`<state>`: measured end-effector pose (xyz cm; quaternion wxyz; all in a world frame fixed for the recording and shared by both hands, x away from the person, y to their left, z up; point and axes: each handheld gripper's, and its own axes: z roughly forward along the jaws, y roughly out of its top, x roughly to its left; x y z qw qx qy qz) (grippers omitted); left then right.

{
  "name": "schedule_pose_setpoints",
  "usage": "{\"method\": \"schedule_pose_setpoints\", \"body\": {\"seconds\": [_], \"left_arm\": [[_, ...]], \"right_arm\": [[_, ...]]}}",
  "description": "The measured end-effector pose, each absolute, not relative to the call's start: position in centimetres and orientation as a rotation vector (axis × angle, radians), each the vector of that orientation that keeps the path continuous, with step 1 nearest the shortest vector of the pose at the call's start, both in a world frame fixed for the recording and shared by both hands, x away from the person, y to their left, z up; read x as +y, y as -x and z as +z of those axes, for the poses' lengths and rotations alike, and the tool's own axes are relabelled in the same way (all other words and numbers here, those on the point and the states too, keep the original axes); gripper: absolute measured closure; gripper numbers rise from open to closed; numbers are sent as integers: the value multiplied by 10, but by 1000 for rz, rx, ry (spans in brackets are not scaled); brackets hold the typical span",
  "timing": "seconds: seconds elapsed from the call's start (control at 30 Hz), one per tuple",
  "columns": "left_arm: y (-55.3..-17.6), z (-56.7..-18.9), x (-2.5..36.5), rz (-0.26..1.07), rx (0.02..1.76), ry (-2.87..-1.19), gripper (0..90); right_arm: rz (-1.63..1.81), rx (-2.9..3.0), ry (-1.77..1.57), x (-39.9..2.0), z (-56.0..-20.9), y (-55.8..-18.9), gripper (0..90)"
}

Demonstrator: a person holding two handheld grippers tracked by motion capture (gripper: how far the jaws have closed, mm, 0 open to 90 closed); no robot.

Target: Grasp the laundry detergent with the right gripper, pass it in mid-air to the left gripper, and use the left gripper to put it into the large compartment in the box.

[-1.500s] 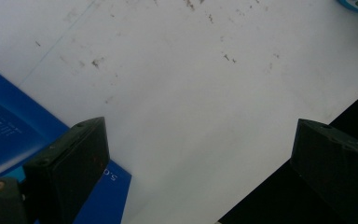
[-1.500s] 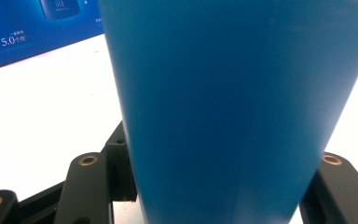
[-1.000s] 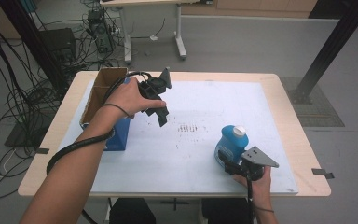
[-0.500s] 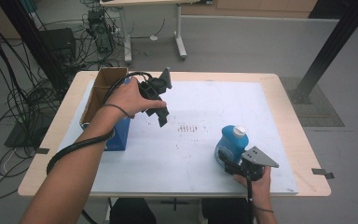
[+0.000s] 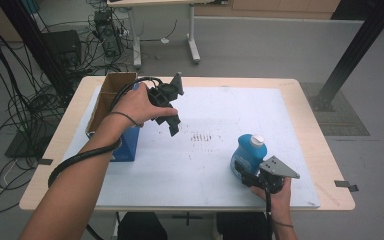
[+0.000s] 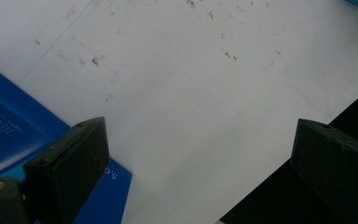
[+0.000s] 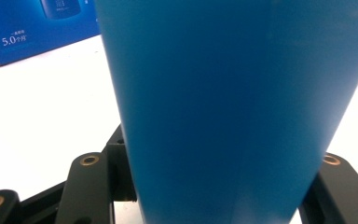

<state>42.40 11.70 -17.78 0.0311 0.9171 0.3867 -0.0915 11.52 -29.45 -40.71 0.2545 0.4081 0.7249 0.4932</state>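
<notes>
A blue bottle [image 5: 250, 151] with a white cap stands on the white mat near the table's front right. My right gripper [image 5: 243, 171] is shut on its lower body from the near side. In the right gripper view the bottle [image 7: 233, 102] rises close up between the two black jaws. My left gripper [image 5: 172, 126] hangs in the air over the mat's left half, pointing down, just right of the blue box [image 5: 126, 145]. In the left gripper view that gripper [image 6: 200, 163] stands open, with only the stained mat between its jaws.
An open cardboard box [image 5: 111, 92] sits at the table's left edge with the blue box in front of it. Faint dark marks [image 5: 202, 136] dot the mat's middle. The blue box [image 7: 32, 28] lies beyond the bottle in the right gripper view.
</notes>
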Motion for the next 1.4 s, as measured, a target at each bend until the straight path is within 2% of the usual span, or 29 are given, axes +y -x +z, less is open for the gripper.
{"method": "schedule_pose_setpoints", "body": {"seconds": [0.57, 0.8, 1.1, 1.4], "left_arm": [[-420, -172, 117, -284, 1162, -2831, 49], [-417, -164, 120, -282, 1130, -2828, 51], [-409, -134, 130, -251, 997, -2821, 50], [-397, -90, 140, -232, 775, -2827, 54]], "right_arm": [[1415, 1988, -1122, -304, -359, -127, 419], [1446, 2050, -1041, -316, -344, -143, 418], [1536, 2116, -996, -329, -335, -167, 418], [1569, 2152, -963, -335, -330, -183, 418]]}}
